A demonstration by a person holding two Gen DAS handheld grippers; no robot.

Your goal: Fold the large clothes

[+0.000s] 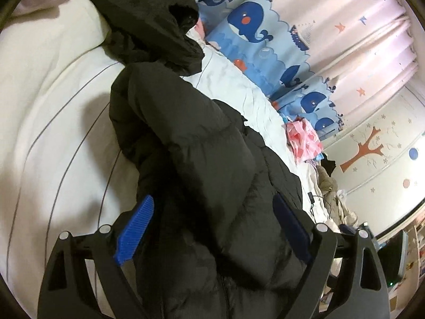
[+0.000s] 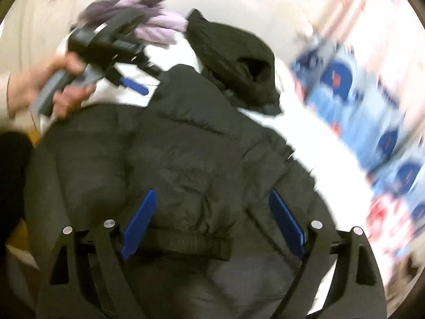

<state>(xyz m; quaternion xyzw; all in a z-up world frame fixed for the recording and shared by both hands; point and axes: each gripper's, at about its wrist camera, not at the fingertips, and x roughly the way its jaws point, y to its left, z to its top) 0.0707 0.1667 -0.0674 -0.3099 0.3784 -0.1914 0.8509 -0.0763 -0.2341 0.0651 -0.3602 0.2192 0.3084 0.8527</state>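
Observation:
A black puffy hooded jacket (image 1: 191, 143) lies spread on a white bed sheet (image 1: 53, 111), its hood (image 1: 148, 18) at the far end. My left gripper (image 1: 212, 215) hovers open just above the jacket's body; the padded cloth bulges up between the blue pads (image 1: 135, 228), which do not press on it. In the blurred right wrist view the jacket (image 2: 186, 138) fills the middle. My right gripper (image 2: 212, 215) is open over its lower part, and the elastic hem band (image 2: 186, 242) lies between its fingers. A hand (image 2: 53, 87) holds the left gripper (image 2: 130, 79) at the jacket's far left shoulder.
A lilac garment (image 2: 159, 24) lies beyond the hood. A whale-print curtain (image 1: 252, 26) hangs along the bed's far side. A pink patterned cloth (image 1: 305, 141) and a pile of clothes (image 1: 329, 183) sit at the bed's right end. White sheet shows left of the jacket.

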